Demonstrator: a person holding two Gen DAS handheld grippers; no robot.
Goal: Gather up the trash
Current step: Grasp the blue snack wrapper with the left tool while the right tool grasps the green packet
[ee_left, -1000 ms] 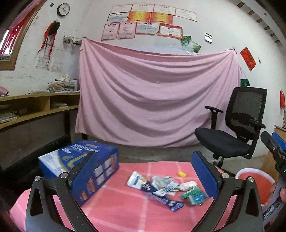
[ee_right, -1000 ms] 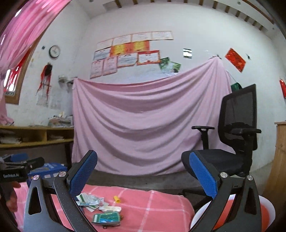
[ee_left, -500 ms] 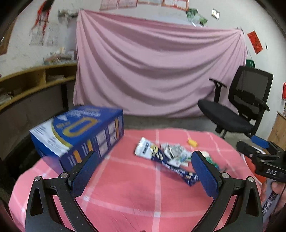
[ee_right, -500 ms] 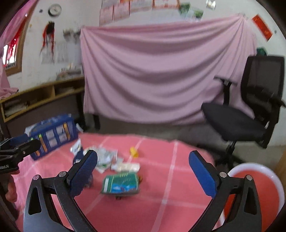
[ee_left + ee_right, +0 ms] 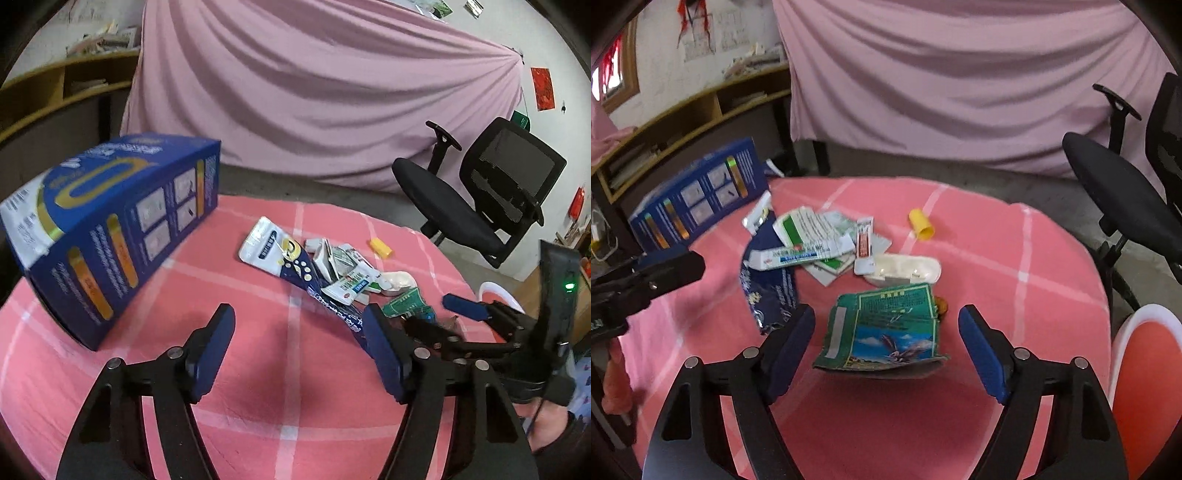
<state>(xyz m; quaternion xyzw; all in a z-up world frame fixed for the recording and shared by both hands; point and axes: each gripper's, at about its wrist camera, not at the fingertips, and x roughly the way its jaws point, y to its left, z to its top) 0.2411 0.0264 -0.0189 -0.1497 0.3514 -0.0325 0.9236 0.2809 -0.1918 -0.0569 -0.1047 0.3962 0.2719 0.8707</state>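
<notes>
Trash lies in a loose heap near the middle of the round pink-checked table [image 5: 979,236]; nearest the right gripper [image 5: 886,332], whose jaws gape wide and hold nothing, sits a crumpled green packet [image 5: 886,328], framed between the fingers; it looks light, thin and crushable, best pinched at a raised, buckled edge; beyond it a white plastic case [image 5: 905,269] seems stiffer and likely slippery; flattened paper cartons [image 5: 809,236] and a limp dark-blue wrapper [image 5: 768,288] would fold under a grip; farther off rests a small yellow cap [image 5: 921,223]; the left gripper [image 5: 299,343] also stands wide open and empty, with a big blue box [image 5: 107,221] beyond it to one side.
</notes>
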